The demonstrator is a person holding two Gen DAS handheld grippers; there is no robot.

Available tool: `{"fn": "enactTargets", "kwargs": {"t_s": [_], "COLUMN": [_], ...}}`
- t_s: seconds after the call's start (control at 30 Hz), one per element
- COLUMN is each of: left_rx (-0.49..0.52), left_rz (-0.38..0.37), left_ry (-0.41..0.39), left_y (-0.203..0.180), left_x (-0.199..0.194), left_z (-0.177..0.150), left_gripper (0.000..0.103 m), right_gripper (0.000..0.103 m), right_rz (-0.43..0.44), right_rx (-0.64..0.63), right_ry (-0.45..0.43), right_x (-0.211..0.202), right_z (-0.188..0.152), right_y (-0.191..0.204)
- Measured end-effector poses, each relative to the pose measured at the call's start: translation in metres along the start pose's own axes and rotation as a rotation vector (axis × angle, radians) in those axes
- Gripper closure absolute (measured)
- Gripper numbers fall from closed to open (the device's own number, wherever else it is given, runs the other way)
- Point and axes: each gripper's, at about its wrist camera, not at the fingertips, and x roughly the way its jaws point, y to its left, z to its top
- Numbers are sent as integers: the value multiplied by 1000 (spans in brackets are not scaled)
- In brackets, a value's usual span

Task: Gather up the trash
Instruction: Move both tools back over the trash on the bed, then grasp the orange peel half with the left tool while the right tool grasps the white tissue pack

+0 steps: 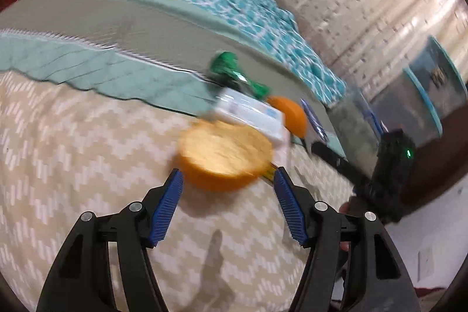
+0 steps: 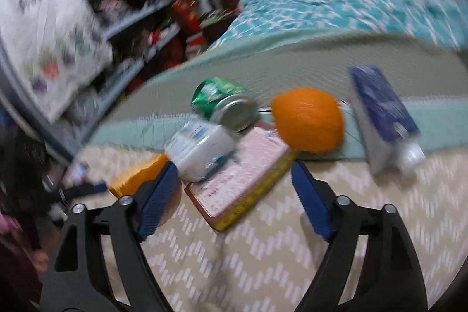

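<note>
Evidently early: left tool [image 1: 228, 176] spread, empty, the orange half-peel [image 1: 223, 157] just ahead between its tips. Right tool [image 2: 234, 171] also spread, empty, a flat pink box [image 2: 242, 180] just ahead. Beyond lie a white crumpled bottle [image 2: 199, 151], green can [image 2: 225, 103], orange piece [image 2: 307, 119] and blue carton [image 2: 383, 110], all still on the bed [image 2: 263, 253]. Nothing collected.

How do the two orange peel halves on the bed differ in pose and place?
The near orange peel half lies pith-side up, showing its pale inside; the far orange peel half shows only its smooth orange rind. The near one sits just ahead of the left hand-held gripper; the far one lies beyond the pink box. Both are hollow orange domes.
</note>
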Motion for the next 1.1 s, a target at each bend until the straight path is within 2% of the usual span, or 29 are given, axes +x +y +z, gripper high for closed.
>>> {"fn": "enactTargets", "kwargs": {"t_s": [0.1,0.17,0.2,0.33,0.5,0.53,0.6,0.63,0.7,0.73,0.77,0.8,0.87,1.0,1.1], "left_rx": [-48,-86,-102,-126,-136,-129,-109,-103,-85,-73,-61,-65,-96,-114,-99], "left_rz": [-26,-72,-91,-114,-144,-140,-130,-133,-127,-107,-91,-90,-112,-133,-126], "left_ry": [3,-4,-8,-6,24,27,41,46,52,45,48,61,77,65,58], "left_y": [15,24,28,41,44,42,37,36,31,30,30,32,38,43,39], "left_x": [2,2,2,4,14,18,23,24,29,30,31,33,35,31,27], "left_z": [7,9,10,8,10,11,8,7,3,3,2,0,-3,-9,-11], "left_gripper": [42,41,38,34,34,34,37,41,54,61,76,85,95,95,95], "right_gripper": [11,8,8,7,8,8,27,34,38,39,40,41,41,42,42], "right_rz": [-63,-73,-71,-66,-67,-56,-46,-56,-61,-65,-85,-98,-126,-193,-233], "right_rx": [-187,-256,-277,-312,-313,-297,-288,-297,-319,-328,-341,-349,-350,-328,-232], "right_ry": [36,64,80,132,141,142,147,140,111,96,69,51,-2,-87,-138], "right_x": [16,23,26,45,64,66,67,67,59,55,47,42,22,-17,-52], "right_z": [4,4,4,8,12,13,11,12,6,4,0,-2,-8,-25,-40], "right_y": [25,32,33,42,52,52,55,58,65,67,71,74,75,69,47]}}
